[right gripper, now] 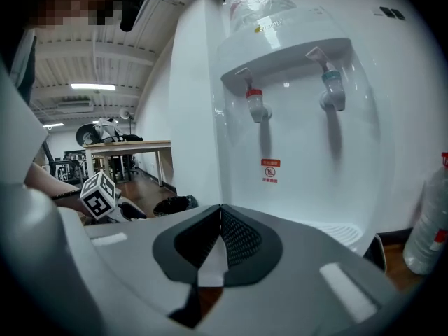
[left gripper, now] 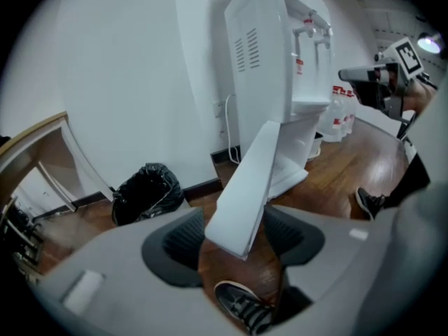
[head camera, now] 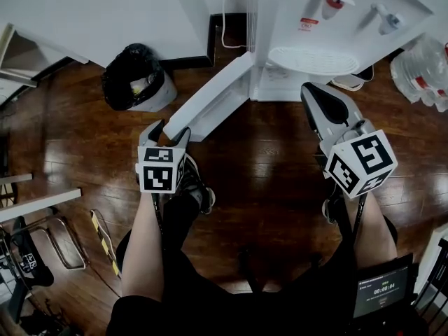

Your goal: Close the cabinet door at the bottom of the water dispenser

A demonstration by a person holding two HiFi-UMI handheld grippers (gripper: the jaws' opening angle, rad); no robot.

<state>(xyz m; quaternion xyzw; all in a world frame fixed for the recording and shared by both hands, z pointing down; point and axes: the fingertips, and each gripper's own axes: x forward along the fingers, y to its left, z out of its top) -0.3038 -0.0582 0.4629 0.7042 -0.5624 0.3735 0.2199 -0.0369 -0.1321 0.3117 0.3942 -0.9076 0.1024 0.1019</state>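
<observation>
The head view looks steeply down at the dispenser (head camera: 336, 40). The left gripper view faces the door (left gripper: 248, 187) closely. The right gripper view faces the dispenser's front, seemingly near. All share the dispenser.

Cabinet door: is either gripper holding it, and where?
Nothing held. The left gripper, jaws open, straddles the cabinet door at its free edge without clamping; the right gripper is shut, empty.

White water dispenser (head camera: 329, 40) on a dark brown wooden floor (head camera: 266, 180)
The cabinet door (head camera: 210, 96) is plain white too; one tap is tipped red (right gripper: 255, 103), the other tap blue-grey (right gripper: 330, 93). At ten o'clock, a glossy black bin bag (head camera: 129, 75). The marker cubes (head camera: 159, 169) show black squares on white.
</observation>
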